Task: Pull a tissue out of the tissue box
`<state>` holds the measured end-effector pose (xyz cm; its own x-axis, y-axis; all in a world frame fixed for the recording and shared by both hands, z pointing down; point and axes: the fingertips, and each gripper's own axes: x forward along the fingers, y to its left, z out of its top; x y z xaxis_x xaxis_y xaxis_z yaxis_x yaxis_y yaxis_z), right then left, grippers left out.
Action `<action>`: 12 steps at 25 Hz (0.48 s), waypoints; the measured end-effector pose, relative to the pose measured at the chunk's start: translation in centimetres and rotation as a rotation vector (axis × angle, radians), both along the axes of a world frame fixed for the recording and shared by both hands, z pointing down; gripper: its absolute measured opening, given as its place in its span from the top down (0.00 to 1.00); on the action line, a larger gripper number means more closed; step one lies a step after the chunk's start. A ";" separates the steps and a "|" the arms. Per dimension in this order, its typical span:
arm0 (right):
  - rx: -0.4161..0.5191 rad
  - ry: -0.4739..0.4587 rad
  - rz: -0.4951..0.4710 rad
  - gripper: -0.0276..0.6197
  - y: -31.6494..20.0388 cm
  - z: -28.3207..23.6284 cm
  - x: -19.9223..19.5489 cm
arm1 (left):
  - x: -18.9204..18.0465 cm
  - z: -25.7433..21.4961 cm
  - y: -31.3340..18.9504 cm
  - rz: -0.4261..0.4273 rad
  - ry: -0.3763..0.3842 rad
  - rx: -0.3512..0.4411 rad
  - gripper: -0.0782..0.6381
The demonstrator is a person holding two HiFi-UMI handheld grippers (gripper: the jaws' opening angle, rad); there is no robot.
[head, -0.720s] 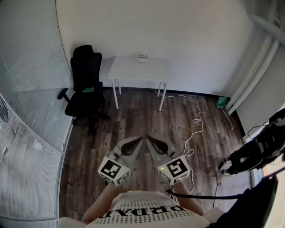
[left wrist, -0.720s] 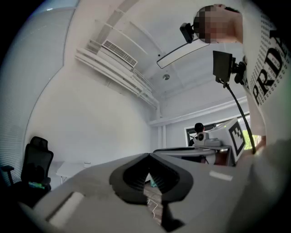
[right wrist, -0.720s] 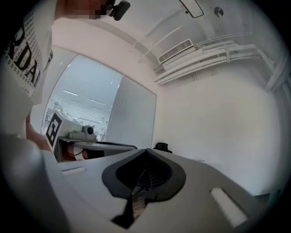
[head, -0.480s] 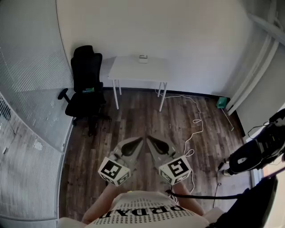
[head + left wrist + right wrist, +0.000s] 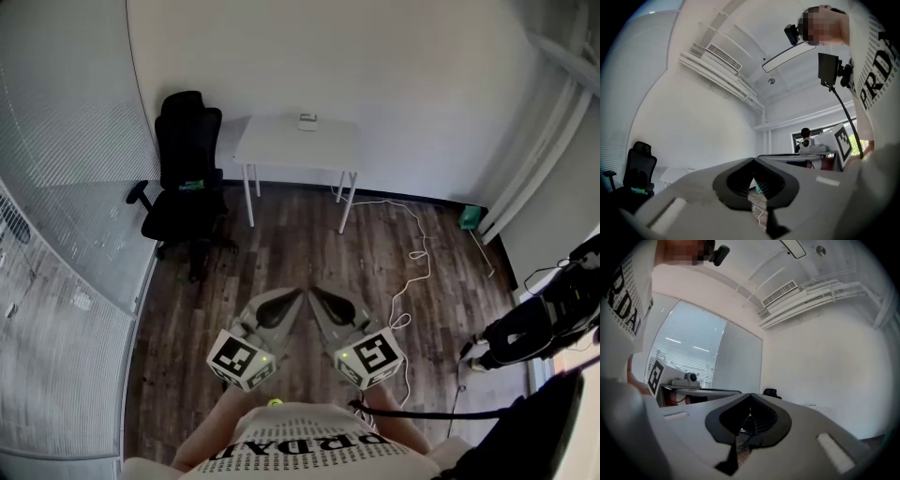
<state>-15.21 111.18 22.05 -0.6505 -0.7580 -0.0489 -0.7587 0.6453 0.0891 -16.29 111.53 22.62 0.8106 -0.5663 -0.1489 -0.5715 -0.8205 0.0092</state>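
Left hand-held gripper (image 5: 297, 292) and right hand-held gripper (image 5: 313, 290) are closed, gripping nothing.

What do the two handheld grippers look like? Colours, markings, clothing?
Both alike: left grey plastic claw and right grey plastic claw, each tapered, lined with black ribbed pads; each carries a white cube with black square markers and a green light. Person wears a white shirt with black lettering.

Soft, even light fills the room, and the white wall (image 5: 375, 75) behind the tabletop (image 5: 298, 142) is a little washed out. Below the tabletop the floor (image 5: 309, 253) carries only faint shadows. Every view bends strongly at its edges. Both gripper views have dark corners, and their near jaws look blurred.
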 end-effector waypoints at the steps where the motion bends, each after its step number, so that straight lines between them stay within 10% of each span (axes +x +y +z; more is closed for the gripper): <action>1: 0.001 0.000 -0.003 0.95 0.1 0.0 -0.2 | -0.2 0.1 0.0 0.001 0.001 0.000 0.90; 12: -0.007 0.000 0.014 0.95 0.2 0.3 -1.8 | -1.5 0.4 0.7 0.028 -0.002 -0.024 0.90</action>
<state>-17.02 111.40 22.38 -0.6397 -0.7674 -0.0439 -0.7677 0.6352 0.0848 -17.78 112.19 23.00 0.8264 -0.5468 -0.1344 -0.5485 -0.8357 0.0277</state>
